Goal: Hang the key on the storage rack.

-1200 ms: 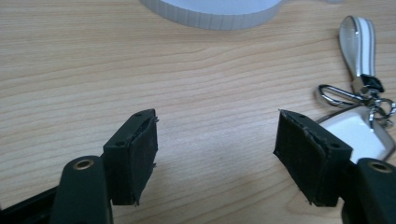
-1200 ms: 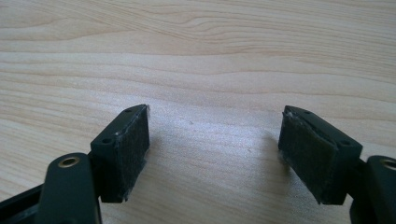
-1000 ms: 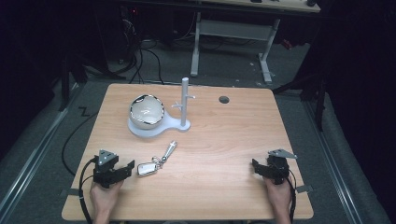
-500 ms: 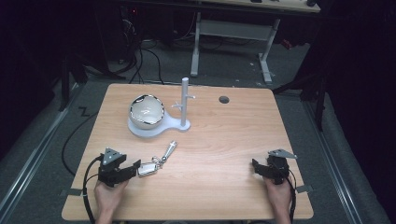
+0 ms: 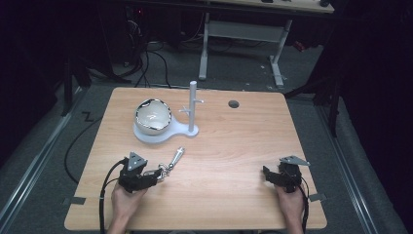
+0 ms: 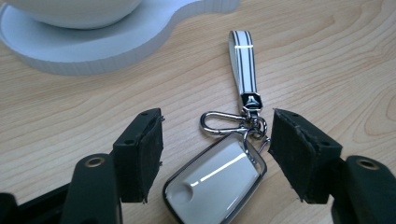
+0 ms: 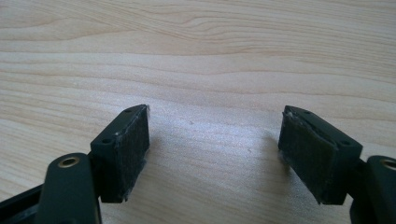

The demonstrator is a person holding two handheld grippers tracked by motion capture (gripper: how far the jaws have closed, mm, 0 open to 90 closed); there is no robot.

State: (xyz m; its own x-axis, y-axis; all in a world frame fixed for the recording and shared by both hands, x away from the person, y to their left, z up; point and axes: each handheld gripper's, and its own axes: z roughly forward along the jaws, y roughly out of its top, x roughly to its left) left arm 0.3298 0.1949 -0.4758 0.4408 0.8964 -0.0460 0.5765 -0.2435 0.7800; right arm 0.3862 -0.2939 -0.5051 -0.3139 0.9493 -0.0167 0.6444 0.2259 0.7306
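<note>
A white key fob (image 6: 215,179) in a chrome frame lies flat on the wooden table, joined by a carabiner (image 6: 223,122) to a striped strap (image 6: 244,60). My left gripper (image 6: 217,158) is open and straddles the fob, one jaw on each side, not touching it. In the high view the left gripper (image 5: 155,178) sits front left with the keychain (image 5: 170,163) running from it toward the stand. My right gripper (image 7: 215,154) is open over bare wood; in the high view the right gripper (image 5: 269,174) rests front right.
A shiny bowl (image 5: 153,116) sits on a white base (image 5: 182,130) with an upright peg post (image 5: 193,107) behind the keychain. A dark round hole (image 5: 234,104) is in the table's far part. Cables trail from both grippers.
My left gripper has slid right and forward until its open jaws flank the key fob. The right gripper has stayed put.
</note>
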